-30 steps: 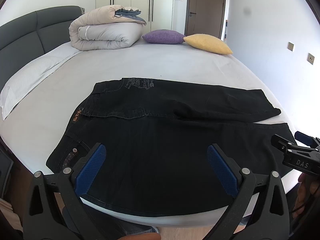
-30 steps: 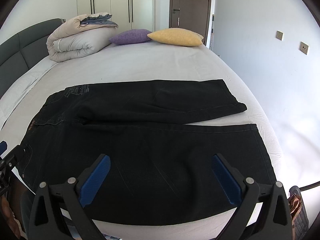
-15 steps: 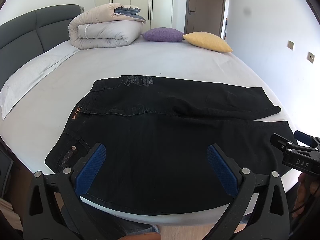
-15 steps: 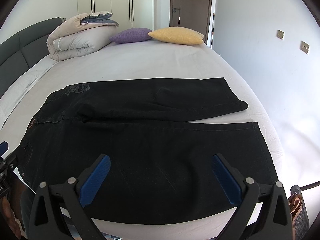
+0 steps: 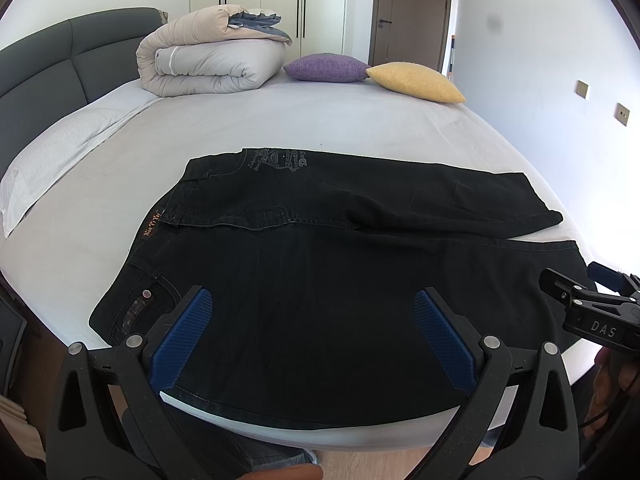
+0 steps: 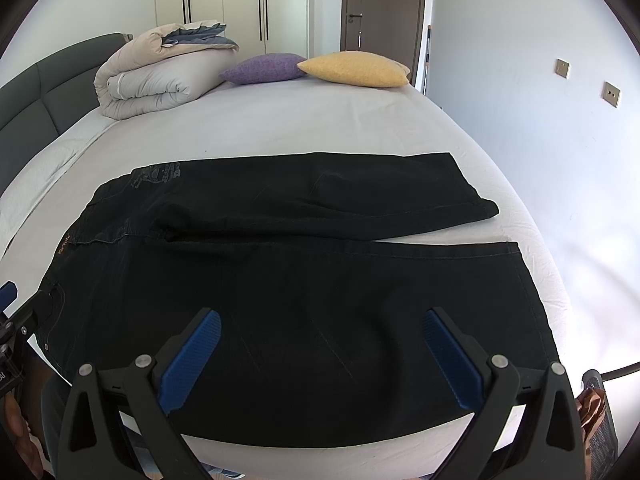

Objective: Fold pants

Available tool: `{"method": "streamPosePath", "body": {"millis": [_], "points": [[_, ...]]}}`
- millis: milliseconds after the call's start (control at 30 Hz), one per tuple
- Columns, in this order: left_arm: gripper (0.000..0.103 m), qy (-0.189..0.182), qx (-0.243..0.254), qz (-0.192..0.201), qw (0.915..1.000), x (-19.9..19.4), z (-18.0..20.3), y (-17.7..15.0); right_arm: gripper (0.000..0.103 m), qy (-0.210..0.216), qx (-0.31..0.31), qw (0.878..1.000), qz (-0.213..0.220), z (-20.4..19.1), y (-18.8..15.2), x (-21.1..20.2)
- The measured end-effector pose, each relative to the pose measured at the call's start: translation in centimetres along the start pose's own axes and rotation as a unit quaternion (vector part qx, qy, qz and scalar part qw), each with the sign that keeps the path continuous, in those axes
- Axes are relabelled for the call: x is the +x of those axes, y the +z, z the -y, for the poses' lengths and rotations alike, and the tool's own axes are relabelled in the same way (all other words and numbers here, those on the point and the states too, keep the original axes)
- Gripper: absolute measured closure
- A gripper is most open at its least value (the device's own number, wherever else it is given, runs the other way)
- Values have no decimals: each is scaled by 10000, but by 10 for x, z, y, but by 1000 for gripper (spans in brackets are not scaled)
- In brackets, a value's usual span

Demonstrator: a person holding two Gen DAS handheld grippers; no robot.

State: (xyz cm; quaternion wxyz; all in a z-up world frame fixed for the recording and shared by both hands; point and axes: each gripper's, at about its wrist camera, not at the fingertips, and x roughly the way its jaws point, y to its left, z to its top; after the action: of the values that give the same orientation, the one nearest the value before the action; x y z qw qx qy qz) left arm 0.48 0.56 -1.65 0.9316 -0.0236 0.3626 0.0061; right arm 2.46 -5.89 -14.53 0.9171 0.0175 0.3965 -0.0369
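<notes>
Black pants (image 5: 320, 264) lie flat on the white bed (image 5: 320, 128), waist to the left, legs to the right, the two legs slightly apart at the hems. They also show in the right wrist view (image 6: 304, 280). My left gripper (image 5: 312, 336) is open and empty above the near edge of the pants, close to the waist end. My right gripper (image 6: 320, 354) is open and empty above the near leg. The right gripper's side shows at the right edge of the left wrist view (image 5: 592, 312).
A rolled duvet (image 5: 212, 60), a purple cushion (image 5: 326, 67) and a yellow cushion (image 5: 416, 82) lie at the far end of the bed. A grey headboard (image 5: 40, 76) stands at the left. A wall (image 5: 560, 60) is on the right.
Both grippers have drawn back and risen slightly, so the pants sit a little farther off in both views. The pants have not moved.
</notes>
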Motion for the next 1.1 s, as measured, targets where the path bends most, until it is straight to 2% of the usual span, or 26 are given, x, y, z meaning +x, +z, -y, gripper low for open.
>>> {"method": "streamPosePath", "body": {"millis": [533, 833, 1100], "points": [[0, 10, 26, 3, 10000, 2, -1, -2, 0, 20, -19, 10000, -49, -4, -6, 2], [0, 150, 100, 11, 9998, 11, -2, -7, 0, 161, -15, 9997, -168, -4, -5, 7], [0, 179, 278, -26, 9995, 33, -14, -7, 0, 260, -196, 9987, -390, -14, 1, 22]]}}
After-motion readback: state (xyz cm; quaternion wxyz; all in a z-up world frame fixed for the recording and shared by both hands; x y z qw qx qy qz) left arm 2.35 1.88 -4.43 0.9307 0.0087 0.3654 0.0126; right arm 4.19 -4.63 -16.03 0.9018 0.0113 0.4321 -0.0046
